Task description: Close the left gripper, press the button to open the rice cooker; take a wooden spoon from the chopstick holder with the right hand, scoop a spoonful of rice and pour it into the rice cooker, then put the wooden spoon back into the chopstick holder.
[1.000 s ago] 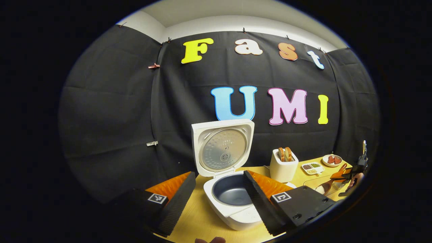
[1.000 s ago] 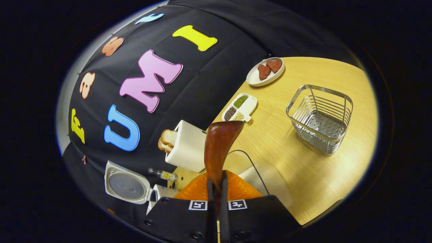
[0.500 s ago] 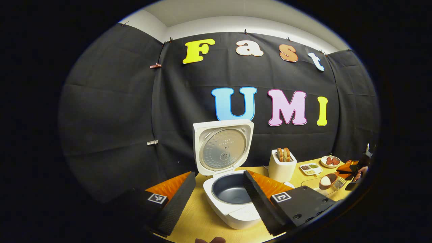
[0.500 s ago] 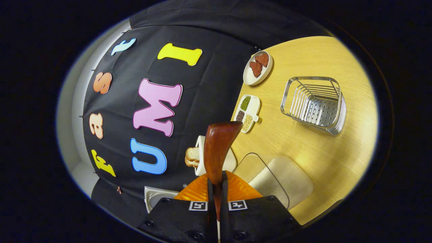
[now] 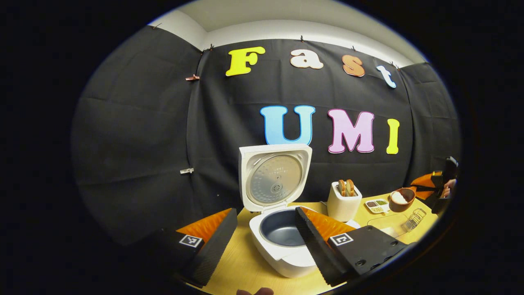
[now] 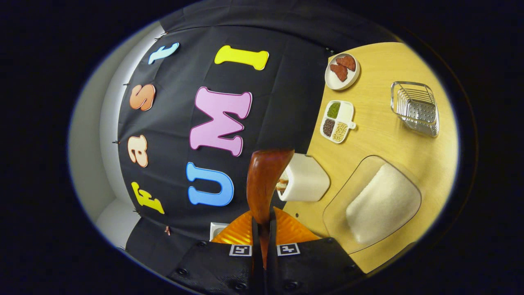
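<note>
The white rice cooker (image 5: 286, 254) stands open on the table, its lid (image 5: 275, 176) upright and its dark inner pot (image 5: 282, 229) bare. My left gripper (image 5: 264, 241) hovers just in front of it, open, holding nothing. At the far right of the left gripper view, my right gripper (image 5: 428, 187) holds the wooden spoon (image 5: 399, 198) in the air, white rice in its bowl. In the right gripper view my right gripper (image 6: 262, 229) is shut on the wooden spoon (image 6: 266, 176), seen from behind. The wire chopstick holder (image 6: 415, 108) stands empty.
A glass dish of rice (image 6: 374, 203) lies below the right gripper. A white toaster (image 6: 305, 178) with bread stands between it and the cooker. A divided dish of beans (image 6: 336, 121) and a small plate (image 6: 342, 70) sit near the back wall.
My right gripper has risen from the rice dish with the spoon now carrying rice, and it has rolled. The left gripper has barely shifted.
</note>
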{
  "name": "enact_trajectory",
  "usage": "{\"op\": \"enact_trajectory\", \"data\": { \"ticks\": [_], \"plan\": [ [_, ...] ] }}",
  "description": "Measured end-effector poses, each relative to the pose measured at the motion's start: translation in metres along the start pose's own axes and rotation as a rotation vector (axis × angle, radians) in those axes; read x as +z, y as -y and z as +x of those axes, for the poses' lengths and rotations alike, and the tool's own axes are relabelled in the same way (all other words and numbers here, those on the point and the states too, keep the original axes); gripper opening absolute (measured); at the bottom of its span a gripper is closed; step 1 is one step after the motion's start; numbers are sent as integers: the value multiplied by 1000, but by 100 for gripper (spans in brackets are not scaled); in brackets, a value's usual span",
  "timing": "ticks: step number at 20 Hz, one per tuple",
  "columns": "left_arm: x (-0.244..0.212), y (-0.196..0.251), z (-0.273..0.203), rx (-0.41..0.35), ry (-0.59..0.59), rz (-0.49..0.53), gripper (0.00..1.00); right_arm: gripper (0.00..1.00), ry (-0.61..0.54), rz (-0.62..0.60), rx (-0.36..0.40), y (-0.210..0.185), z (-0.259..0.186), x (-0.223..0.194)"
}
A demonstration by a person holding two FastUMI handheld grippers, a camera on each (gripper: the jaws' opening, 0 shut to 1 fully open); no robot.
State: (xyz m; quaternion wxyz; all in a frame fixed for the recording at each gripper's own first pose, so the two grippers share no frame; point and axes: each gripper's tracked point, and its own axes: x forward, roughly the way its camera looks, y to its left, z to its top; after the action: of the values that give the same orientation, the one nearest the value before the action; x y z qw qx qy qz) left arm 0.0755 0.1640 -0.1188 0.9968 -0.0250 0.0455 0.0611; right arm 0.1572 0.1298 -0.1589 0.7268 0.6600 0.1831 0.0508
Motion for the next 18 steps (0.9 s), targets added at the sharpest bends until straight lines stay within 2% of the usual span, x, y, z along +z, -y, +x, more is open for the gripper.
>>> {"op": "enact_trajectory", "data": {
  "ticks": [5,10,13,18],
  "plan": [
    [-12,-12,-4,24,-18,-15,97,7,-60,-1,61,-57,29,-48],
    [-14,-25,-8,54,-22,-20,97,7,-132,-28,86,-85,68,-106],
    [-17,-31,-8,67,-29,-34,97,7,-166,-73,65,-84,90,-141],
    [-21,-39,-11,83,-34,-51,97,7,-204,-250,-12,-54,130,-193]
  ]
}}
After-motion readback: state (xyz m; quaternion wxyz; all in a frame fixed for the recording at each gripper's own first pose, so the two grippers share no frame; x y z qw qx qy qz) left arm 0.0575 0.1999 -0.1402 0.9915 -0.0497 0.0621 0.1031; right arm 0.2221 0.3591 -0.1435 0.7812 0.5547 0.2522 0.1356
